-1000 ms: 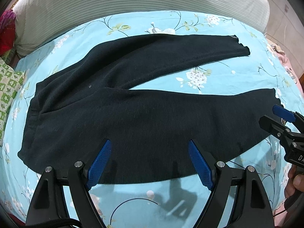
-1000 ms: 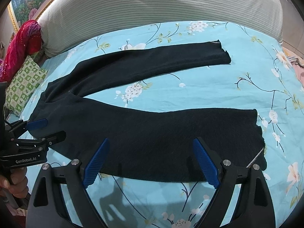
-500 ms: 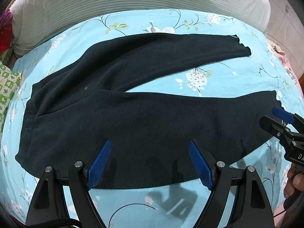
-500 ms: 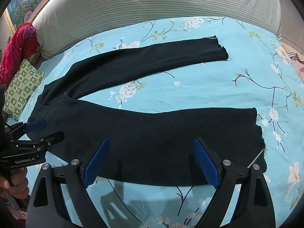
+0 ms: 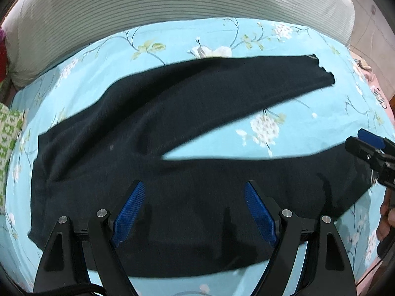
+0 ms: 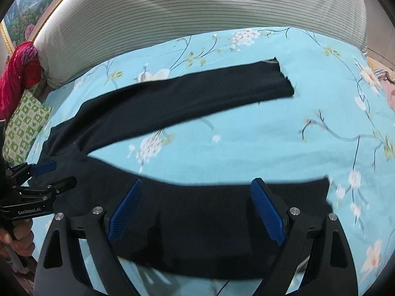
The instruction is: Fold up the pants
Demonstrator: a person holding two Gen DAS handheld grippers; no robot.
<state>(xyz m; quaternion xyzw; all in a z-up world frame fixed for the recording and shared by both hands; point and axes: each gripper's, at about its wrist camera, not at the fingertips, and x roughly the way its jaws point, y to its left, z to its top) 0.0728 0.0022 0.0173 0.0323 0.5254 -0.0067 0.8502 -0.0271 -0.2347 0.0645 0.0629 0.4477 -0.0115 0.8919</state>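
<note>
Pants point(image 5: 187, 172) fill more of the left wrist view than a second ago: the camera has come lower and closer, and the near leg now runs under both blue pads. The left gripper point(image 5: 195, 209) hangs over that near leg with its jaws spread wide and nothing between them. The garment is black and lies flat on the bedsheet point(image 5: 103, 74), waist to the left, the two legs splayed apart toward the right with a wedge of sheet showing between them. At the right edge the right gripper point(image 5: 370, 148) reaches over the near leg's hem, farther in than before. The sheet is turquoise with white blossoms and dark twigs; a ribbed pale headboard point(image 5: 172, 5) rises behind it.

From the right wrist view the approach is the same, the near leg having slid down under the fingers. The right gripper point(image 6: 197, 212) is wide open above the near leg, short of the hem. The pants point(image 6: 187, 103) show a frayed far cuff. The left gripper point(image 6: 53, 175), open, sits over the waist end. A green patterned pillow point(image 6: 22, 123) and red cloth point(image 6: 17, 74) lie at the left, by a framed flower painting point(image 6: 22, 17).
</note>
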